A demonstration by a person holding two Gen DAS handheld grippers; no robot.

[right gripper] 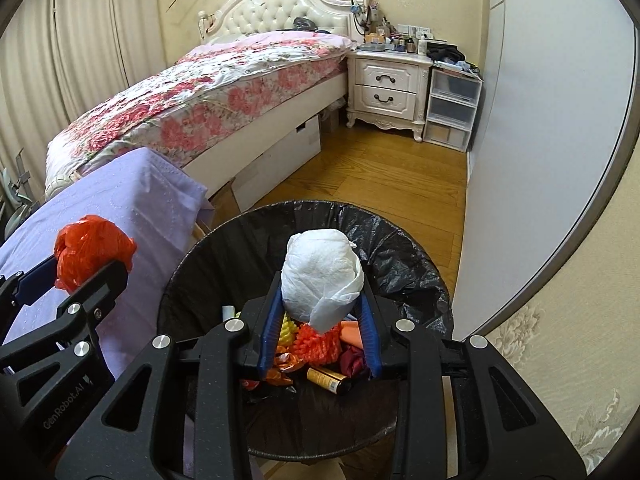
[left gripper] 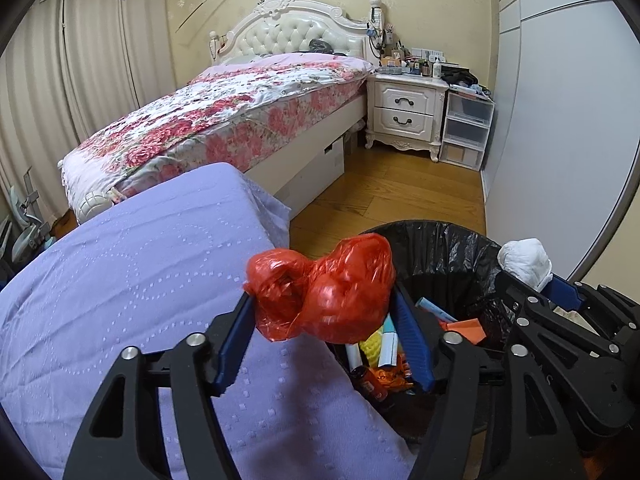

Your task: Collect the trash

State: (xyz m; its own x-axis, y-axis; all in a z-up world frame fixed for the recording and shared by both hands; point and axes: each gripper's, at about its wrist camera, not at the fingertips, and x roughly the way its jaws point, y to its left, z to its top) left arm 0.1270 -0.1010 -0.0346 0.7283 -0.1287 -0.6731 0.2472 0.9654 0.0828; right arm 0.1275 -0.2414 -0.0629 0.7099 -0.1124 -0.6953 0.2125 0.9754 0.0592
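The drop-off step is in hand: the right gripper (right gripper: 320,300) grasps a crumpled white paper wad (right gripper: 322,276) above the black-lined round trash bin (right gripper: 416,248) and need only release, while the left gripper (left gripper: 324,308), grasping a crumpled red plastic bag (left gripper: 324,292), hangs at the bin's edge and should likely move further over it first.

We can read only one piece of lettering: "GenRobot.AI", printed in pale grey along the matte black plastic body of the left hand-held gripper (right gripper: 94,264), low at the left edge of the right wrist view and running slantwise up the frame. The small dark cylindrical bottle with an orange label (left gripper: 370,384) lying among the rubbish in the round bin lined with a black plastic bag (left gripper: 452,240) carries print, but we find it too small and blurred to make out. The bottles and boxes crowded on the white carved two-drawer nightstand (left gripper: 408,108) show nothing we can read.
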